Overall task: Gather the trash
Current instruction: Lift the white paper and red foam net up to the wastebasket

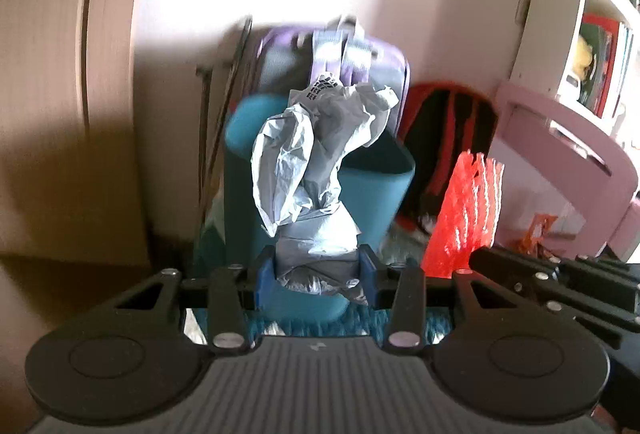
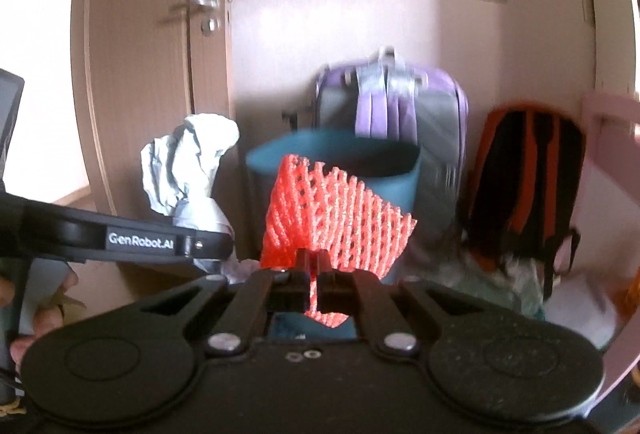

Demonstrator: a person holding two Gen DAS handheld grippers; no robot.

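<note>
The teal bin (image 2: 336,170) stands at twelve o'clock beyond both claws. The left claw (image 1: 316,274) grips crumpled grey plastic (image 1: 308,158); the right claw (image 2: 314,266), pinched tight on red netting (image 2: 332,214), sits about as near.

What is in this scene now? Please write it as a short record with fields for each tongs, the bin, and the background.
left tongs: shut on crumpled grey plastic bag, held up in the air
right tongs: shut on red foam net sleeve, also held in the air
bin: teal trash bin, behind both pieces of trash, its opening visible
behind bin: purple backpack against the wall
right of bin: black and orange backpack
left side: wooden door with metal handle
</note>
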